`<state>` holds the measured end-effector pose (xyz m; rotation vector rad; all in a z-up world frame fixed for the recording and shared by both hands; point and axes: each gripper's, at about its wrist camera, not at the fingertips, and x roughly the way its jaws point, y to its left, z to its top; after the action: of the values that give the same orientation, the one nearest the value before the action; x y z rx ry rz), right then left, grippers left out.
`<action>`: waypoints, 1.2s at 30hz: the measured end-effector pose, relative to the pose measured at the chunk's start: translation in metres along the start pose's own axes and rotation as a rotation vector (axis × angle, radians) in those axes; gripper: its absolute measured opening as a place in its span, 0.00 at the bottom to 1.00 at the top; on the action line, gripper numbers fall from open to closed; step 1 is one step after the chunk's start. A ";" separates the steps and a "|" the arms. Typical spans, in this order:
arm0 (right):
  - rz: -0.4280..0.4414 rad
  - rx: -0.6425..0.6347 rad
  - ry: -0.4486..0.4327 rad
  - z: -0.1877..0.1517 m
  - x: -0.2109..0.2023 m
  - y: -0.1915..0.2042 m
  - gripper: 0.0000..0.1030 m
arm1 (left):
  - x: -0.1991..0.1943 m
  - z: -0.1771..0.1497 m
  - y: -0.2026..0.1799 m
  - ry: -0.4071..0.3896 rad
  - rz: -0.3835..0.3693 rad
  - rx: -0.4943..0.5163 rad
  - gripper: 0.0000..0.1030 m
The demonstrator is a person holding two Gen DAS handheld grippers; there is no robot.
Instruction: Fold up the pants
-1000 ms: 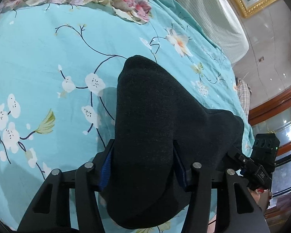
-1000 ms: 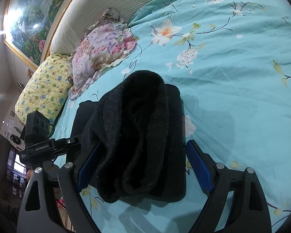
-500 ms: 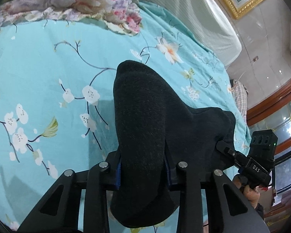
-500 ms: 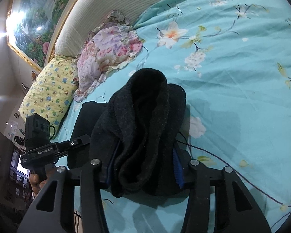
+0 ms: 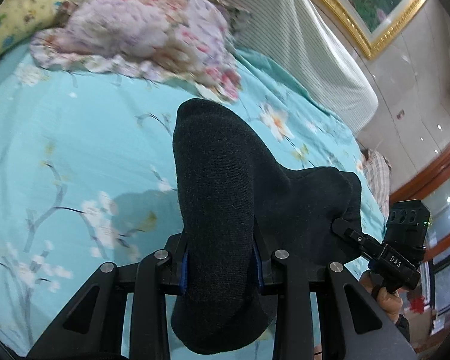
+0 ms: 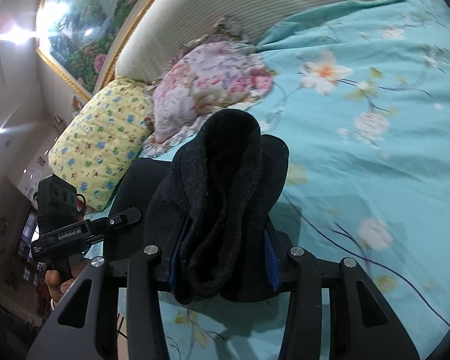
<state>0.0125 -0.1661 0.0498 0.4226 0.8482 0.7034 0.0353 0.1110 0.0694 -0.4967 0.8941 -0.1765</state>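
Gripping pants (image 5: 219,198), claw (image 6: 87,231) marked "GenRobot.AI".

Dark knit pants (image 5: 219,198), bunched, seemingly lifted off bed.

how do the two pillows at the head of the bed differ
The yellow pillow has small blue and green prints; the floral pillow shows large pink and lilac blooms. The yellow one has plain edges, while the floral one has a ruffled border. Both lie side by side on the turquoise bedspread against the headboard.
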 end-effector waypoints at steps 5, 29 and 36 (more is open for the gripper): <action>0.036 -0.042 0.020 0.014 0.028 0.021 0.45 | -0.018 0.008 0.023 -0.046 0.053 -0.026 0.30; 0.099 -0.131 0.103 0.060 0.131 0.072 0.45 | -0.035 0.050 0.094 -0.128 0.185 -0.107 0.31; 0.093 -0.132 0.131 0.066 0.154 0.070 0.45 | -0.022 0.058 0.108 -0.115 0.212 -0.119 0.31</action>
<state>0.1084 -0.0118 0.0487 0.3017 0.9033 0.8756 0.0604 0.2323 0.0630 -0.5138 0.8412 0.0988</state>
